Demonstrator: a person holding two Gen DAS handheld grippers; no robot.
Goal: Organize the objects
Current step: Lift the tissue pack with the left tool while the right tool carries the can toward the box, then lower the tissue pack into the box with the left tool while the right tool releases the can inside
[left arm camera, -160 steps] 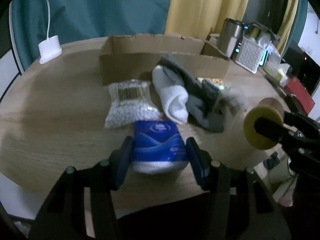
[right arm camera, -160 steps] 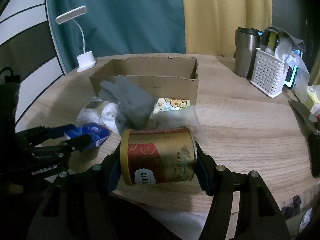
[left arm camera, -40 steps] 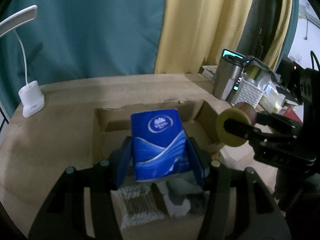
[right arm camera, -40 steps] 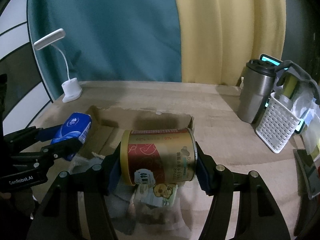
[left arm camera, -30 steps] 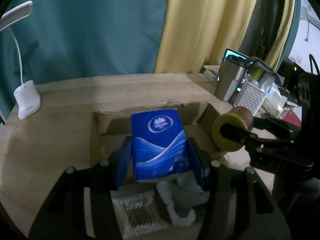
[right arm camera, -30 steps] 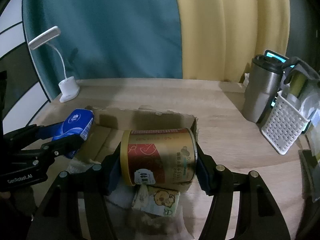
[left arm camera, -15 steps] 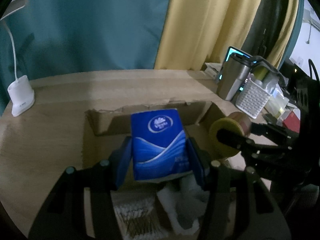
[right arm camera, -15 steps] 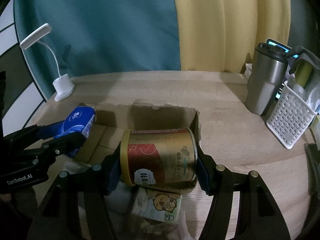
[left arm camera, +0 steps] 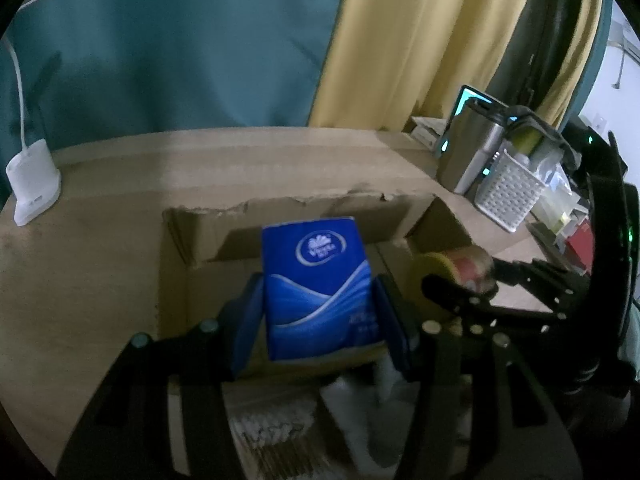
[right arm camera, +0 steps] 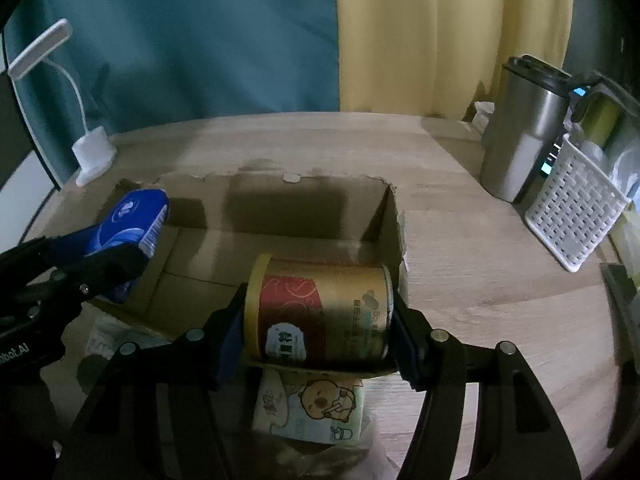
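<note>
Left claw (left arm camera: 320,312) clamped on blue tissue pack (left arm camera: 318,284), soft, light; I grip sides gently. Right claw (right arm camera: 318,320) clamped on can (right arm camera: 320,312) by its ends, stiff, smooth, could slip. Both over cardboard box (right arm camera: 384,216) on bench (right arm camera: 460,280).

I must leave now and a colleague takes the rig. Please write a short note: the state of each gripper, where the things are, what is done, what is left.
Left gripper: shut on the blue tissue pack, over the cardboard box.
Right gripper: shut on the gold can, over the box's right part.
Done: both lifted. Nothing released yet.
Left: release both; cotton swabs and cartoon packet lie outside.
</note>
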